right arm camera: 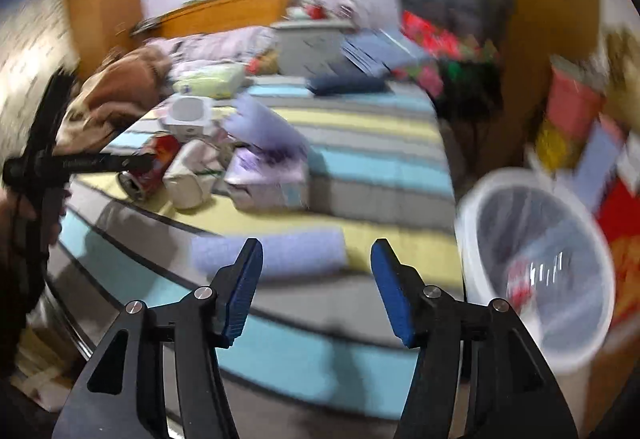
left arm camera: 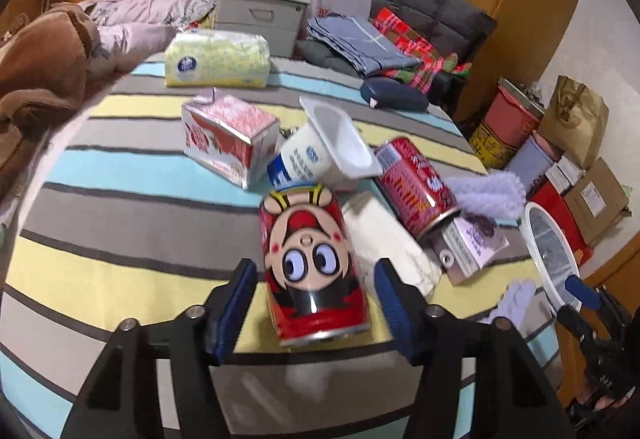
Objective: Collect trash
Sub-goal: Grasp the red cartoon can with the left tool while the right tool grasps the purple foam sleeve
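Red cartoon can (left arm camera: pixel 314 267), frame centre, sits between left tool's (left arm camera: pixel 316 303) spread fingers, ungrasped. Next: clamp, carry to bin (right arm camera: pixel 536 263). Right tool (right arm camera: pixel 316 291) released, empty.

Home bedroom, bed (left arm camera: pixel 132 175), nightstand (left arm camera: pixel 260 19), wardrobe (left arm camera: pixel 500 11)

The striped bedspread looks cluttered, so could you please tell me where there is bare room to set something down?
The striped bedspread is bare on its left, between the brown blanket and the red-and-white carton, and along the near edge left of the cartoon can. It is crowded right of centre, around the yogurt cup, the second red can and the purple carton.
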{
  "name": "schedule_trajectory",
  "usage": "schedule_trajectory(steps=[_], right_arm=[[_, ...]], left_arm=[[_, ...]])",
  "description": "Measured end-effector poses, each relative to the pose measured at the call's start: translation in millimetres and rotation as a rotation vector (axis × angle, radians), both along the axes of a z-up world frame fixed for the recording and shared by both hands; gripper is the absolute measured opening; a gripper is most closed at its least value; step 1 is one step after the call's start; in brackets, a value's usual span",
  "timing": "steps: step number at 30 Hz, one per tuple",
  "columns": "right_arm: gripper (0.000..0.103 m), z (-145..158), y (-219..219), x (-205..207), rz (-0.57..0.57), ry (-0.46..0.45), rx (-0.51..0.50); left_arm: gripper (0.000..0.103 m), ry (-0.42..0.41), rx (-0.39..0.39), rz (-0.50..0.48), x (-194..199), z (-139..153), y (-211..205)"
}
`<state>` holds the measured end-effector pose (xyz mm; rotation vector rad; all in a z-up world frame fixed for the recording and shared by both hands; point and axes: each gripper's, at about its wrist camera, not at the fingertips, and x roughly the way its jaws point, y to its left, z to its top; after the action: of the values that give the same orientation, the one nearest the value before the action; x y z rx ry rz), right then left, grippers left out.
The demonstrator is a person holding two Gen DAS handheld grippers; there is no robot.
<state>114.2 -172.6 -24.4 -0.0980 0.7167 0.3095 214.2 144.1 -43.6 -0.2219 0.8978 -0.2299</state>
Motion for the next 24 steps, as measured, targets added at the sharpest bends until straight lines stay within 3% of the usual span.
schedule_trajectory(steps=[3,6,13,19,24], right_arm=[[0.058,-4.0,18.5,12.9,0.174,-0.043,-0.044],[0.058,-18.2,29.1,34.8,0.273,0.0,-0.069],[0.058,-37.0,12.3,57.9,0.421,0.182,0.1],[0.058,-38.3,19.3,29.5,0.515,0.205,-0.078],[0.058,-51.1,37.8,30.0,0.441,0.145,-0.246]], left_arm=[[0.065,-0.01,0.006,0.015,1.1,3.8,-1.4],[0.065,0.009,0.015,0.008,5.0,0.8,-5.6],[0.066,0.024,0.061,-0.004,11.6,-1.3,-14.7],[0.066,0.017,0.056,-0.007,16.2,-0.1,-16.0],[0.066,0.02,0.064,0.006,15.6,-1.6,-15.9]])
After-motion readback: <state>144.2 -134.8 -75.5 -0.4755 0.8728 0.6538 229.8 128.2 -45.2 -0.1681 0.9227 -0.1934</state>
